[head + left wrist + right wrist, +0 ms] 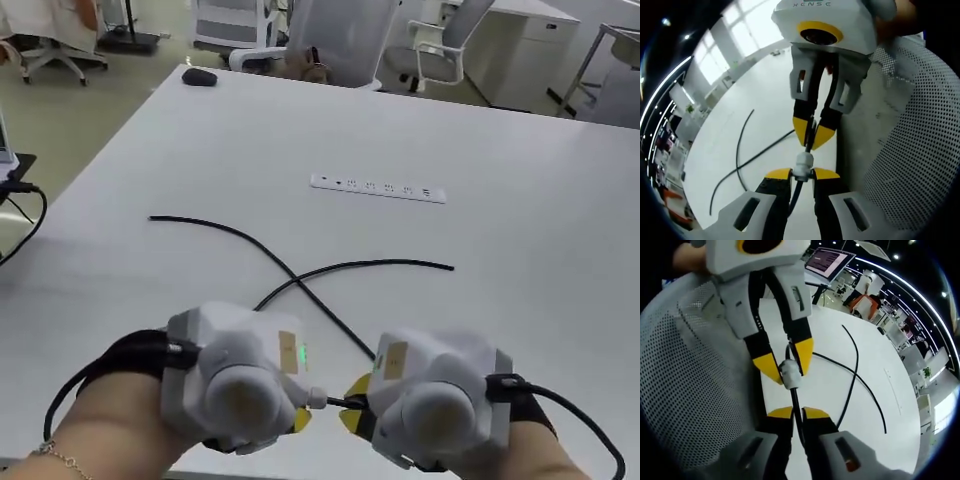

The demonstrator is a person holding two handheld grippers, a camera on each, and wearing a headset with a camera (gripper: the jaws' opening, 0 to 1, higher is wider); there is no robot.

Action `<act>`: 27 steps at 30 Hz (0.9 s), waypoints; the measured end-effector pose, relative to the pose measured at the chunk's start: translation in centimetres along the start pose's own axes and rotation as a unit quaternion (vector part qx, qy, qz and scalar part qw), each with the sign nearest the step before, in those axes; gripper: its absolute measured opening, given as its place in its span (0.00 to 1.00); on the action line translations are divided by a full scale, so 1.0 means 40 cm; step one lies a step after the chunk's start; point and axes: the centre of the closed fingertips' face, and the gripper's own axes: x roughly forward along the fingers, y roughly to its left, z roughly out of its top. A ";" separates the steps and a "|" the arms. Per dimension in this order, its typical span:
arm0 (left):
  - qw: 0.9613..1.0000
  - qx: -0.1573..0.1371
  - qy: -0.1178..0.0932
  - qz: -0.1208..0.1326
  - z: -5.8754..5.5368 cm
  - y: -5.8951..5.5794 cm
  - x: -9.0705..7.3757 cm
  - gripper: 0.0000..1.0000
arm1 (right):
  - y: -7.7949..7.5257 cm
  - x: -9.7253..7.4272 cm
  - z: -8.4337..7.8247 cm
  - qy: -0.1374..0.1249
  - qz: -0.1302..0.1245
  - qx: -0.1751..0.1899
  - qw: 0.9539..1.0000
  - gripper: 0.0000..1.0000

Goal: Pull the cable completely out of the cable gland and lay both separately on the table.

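In the head view, the two grippers met nose to nose at the near edge of the white table [520, 290]. The left gripper [306, 408] was clamped on the small white cable gland [318, 398]. The right gripper [350, 402] pinched the black cable [335, 317] just to the right of the gland. Farther out, two black runs crossed on the table, one leading back toward each gripper. A power strip [378, 187] lay well beyond them.

In the left gripper view, its own yellow pads [777, 174] were closed on the body of the gland [803, 165], and cable trailed out behind it between the jaws. The right gripper [812, 134] held the cable just past the gland's mouth, so the cable was not yet out.

In the right gripper view, its own jaws were shut on the thin cable [796, 402], just short of the gland [790, 374] held by the left gripper [785, 365].

The cable looked light, limp and smooth-sheathed, so it would likely slide in the pads and buckle if pushed. It was probably best gripped close to the gland and drawn straight along the gland's axis. The gland seemed hard, light plastic, best held across its body so that it could not twist, and its seal probably dragged on the sheath.
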 end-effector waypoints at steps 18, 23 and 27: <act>1.000 -0.003 0.006 0.018 -0.009 0.018 -0.007 0.17 | -0.015 0.003 -0.074 0.066 -0.016 -0.003 0.998 0.04; 1.000 -0.001 0.006 0.019 -0.007 0.018 -0.006 0.17 | -0.024 -0.003 -0.086 0.071 -0.020 0.010 0.997 0.04; 1.000 0.001 0.007 0.020 -0.006 0.019 -0.006 0.17 | -0.017 -0.005 -0.095 0.077 -0.011 0.015 0.997 0.05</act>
